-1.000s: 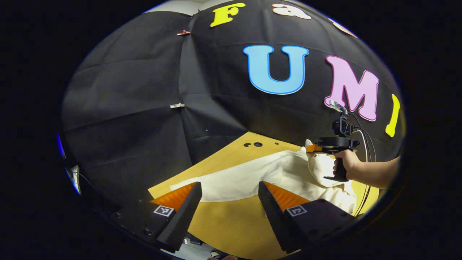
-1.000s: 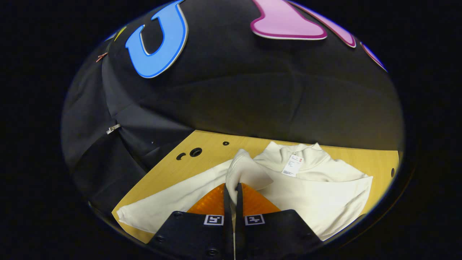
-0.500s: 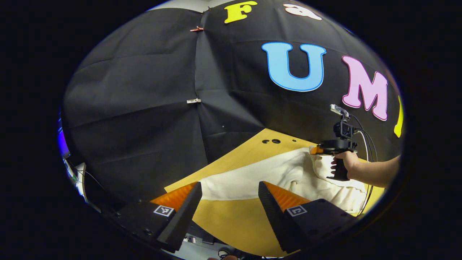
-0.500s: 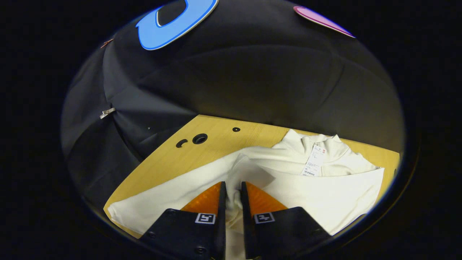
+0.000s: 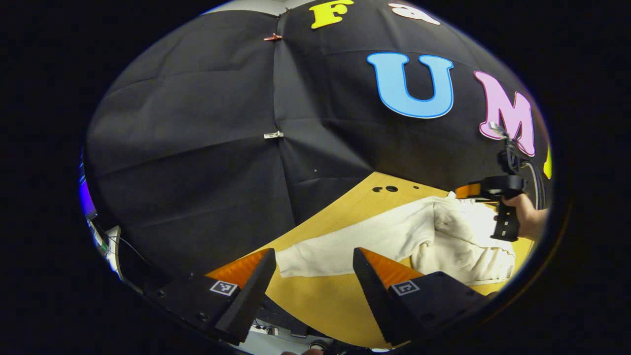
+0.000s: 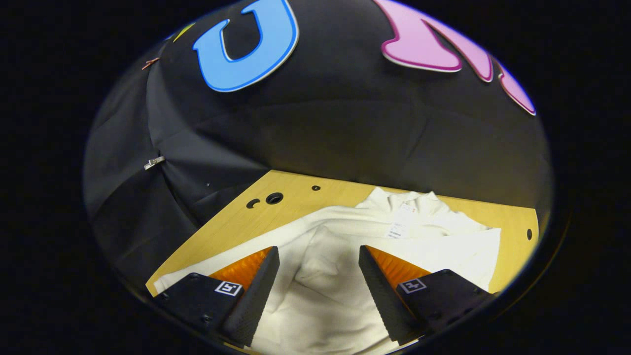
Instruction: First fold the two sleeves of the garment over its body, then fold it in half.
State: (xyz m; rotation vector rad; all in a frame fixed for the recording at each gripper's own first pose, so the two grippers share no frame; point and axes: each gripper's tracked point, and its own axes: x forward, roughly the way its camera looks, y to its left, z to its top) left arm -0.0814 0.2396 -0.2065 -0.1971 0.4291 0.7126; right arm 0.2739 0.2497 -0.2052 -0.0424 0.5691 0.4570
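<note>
Jaws: both pairs stand apart and hold nothing; the right gripper [image 6: 318, 276], which was clamped on a fold of sleeve a second ago, has let go and now hovers just above the garment [image 6: 345, 236].
Change: the released sleeve [image 6: 320, 266] lies bunched on the body of the garment, below the neck tag [image 6: 402, 222], no longer lifted off it.
Meaning: one sleeve fold looks done (loosely, with creases); the second sleeve and the half-fold are judged to remain.
Other sleeve: the long sleeve [image 5: 345, 244] reaches away from the garment's body toward the left gripper [image 5: 313, 273], flat on the table [image 5: 325, 305], its cuff end just beyond those fingers.
Left gripper: near that cuff, not touching it, well placed for the next pinch.
Right hand: the hand [image 5: 525, 217] holding the right gripper's handle is at the body end of the garment in the left gripper view.
Material: cream fabric, soft and thick-looking, falling in rounded rumples rather than sharp creases.
Shape: high collar at the far side of the garment, toward the booth wall; hem edge nearer the right gripper.
Table: pale wood grain, smooth, with small round holes [image 6: 273, 198] beyond the long sleeve.
Risk: slack cloth may drag or unfold if pulled from one point.
</note>
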